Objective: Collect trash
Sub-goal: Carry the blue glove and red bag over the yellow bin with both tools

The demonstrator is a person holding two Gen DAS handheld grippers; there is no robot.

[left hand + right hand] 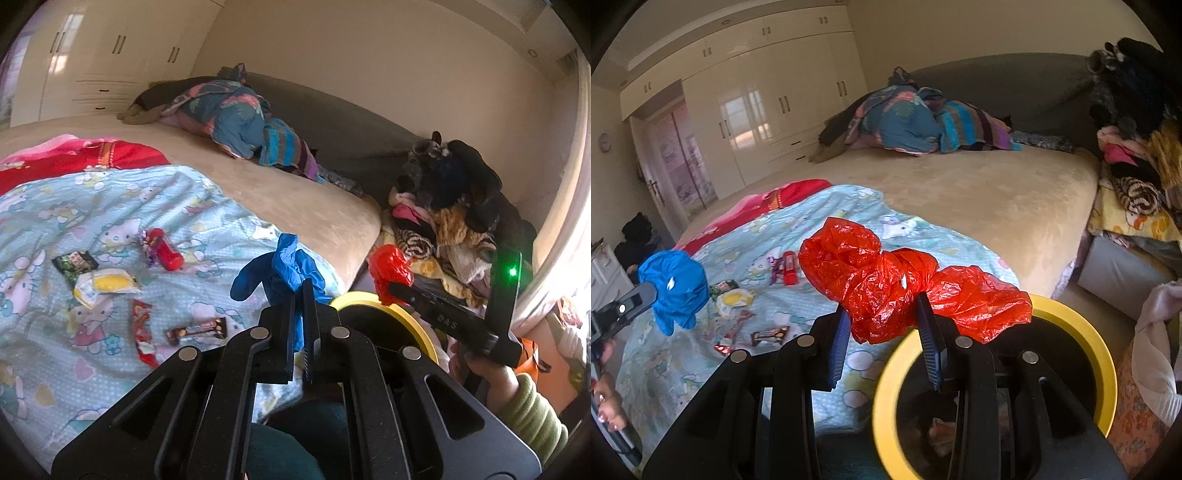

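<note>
— Two pieces are in my tongs at once. My left gripper [301, 291] is clamped tight on a crumpled blue glove [280, 269], and my right gripper [882, 317] is pinching a wad of red plastic bag [886, 280] between its pads.

— Where's the bin?

— Right below me: a yellow-rimmed bin [1082, 332], dark inside, with some scraps already at the bottom. The red wad hangs over its near rim; the glove is off to the side, above the edge of the bed.

— So which step is this?

— I'd say carrying, with the drop next. The right pads need to part once the wad is fully over the opening, then the left has to come across and let go too.

— And after that?

— Farther out on the cartoon-print blanket [110, 206] lie more wrappers: a brown candy bar wrapper [197, 328], a red wrapper [142, 332], a yellow-and-white packet [105, 284], a red tube [168, 249] and a small dark packet [75, 262]. Beyond them, only heaped clothes and the wardrobe.
</note>
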